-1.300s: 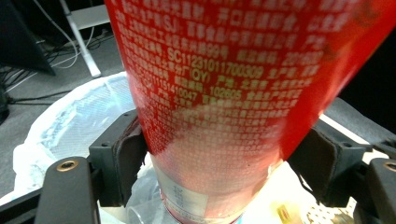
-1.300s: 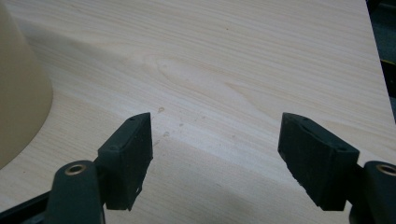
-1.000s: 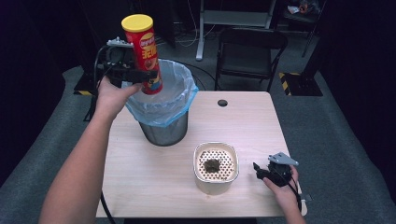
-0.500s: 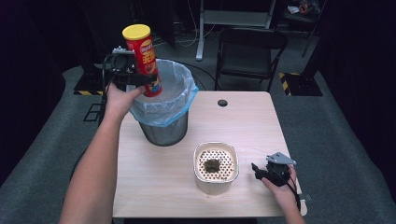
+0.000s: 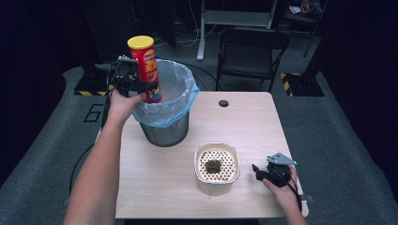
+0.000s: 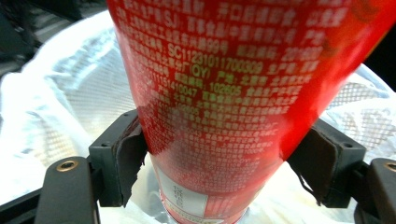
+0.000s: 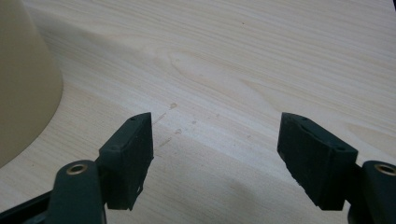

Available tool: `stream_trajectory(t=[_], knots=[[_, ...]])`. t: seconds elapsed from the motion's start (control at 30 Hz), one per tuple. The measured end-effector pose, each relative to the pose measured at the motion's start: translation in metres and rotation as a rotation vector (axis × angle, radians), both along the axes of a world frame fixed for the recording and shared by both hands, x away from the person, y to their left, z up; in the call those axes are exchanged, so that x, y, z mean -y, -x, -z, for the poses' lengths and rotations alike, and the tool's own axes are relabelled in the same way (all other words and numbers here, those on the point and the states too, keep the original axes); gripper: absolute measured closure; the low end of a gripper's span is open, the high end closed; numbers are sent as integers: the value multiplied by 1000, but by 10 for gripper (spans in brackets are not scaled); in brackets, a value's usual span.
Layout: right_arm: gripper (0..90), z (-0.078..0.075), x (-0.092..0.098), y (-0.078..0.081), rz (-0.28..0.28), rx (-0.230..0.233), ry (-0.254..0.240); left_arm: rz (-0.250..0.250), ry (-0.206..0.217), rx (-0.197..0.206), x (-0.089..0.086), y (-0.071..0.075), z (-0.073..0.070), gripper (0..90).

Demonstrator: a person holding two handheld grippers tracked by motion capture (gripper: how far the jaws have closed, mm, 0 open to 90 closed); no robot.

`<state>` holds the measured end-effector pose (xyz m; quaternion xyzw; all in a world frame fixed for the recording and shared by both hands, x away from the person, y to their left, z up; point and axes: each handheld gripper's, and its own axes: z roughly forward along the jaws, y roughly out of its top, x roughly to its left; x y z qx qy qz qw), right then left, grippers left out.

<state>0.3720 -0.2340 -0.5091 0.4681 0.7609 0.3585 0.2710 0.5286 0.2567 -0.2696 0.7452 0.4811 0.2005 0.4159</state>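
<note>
Left tongs [image 5: 141, 86]: clamped on red can [image 5: 146, 70], upright over bin [image 5: 165, 126] left rim.
Right tongs [image 5: 261, 171]: wide, empty, bare counter [image 5: 253, 122] around, near-right edge.

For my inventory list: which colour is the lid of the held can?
Yellow. The lid tops the red can; the high view shows it best.

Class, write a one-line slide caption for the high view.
Left gripper holds a red chip can upright over the lined bin; right gripper rests open beside the cream basket.
</note>
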Motion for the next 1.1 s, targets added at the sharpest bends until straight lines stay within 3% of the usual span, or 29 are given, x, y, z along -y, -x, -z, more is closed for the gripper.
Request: stream_trajectory(t=[0.13,0.3,0.43,0.5,0.6,0.67,0.9,1.1], knots=[[266,0,0,0,-4,2,3,2,-11,-31,1,0,-1,216],[266,0,0,0,4,0,-6,-20,0,12,-4,6,-7,158],[266,0,0,0,10,-1,-11,23,-16,52,-11,23,-15,178],[266,0,0,1,9,-5,-9,59,-21,59,-15,36,-20,205],[266,0,0,1,0,-8,-6,74,-20,62,-18,44,-21,244],[266,0,0,1,3,-6,3,111,-26,59,-25,63,-20,257],[266,1,-4,1,10,-6,6,194,20,74,-37,105,-12,307],[266,1,-4,2,6,-18,9,234,11,77,-45,129,4,324]])
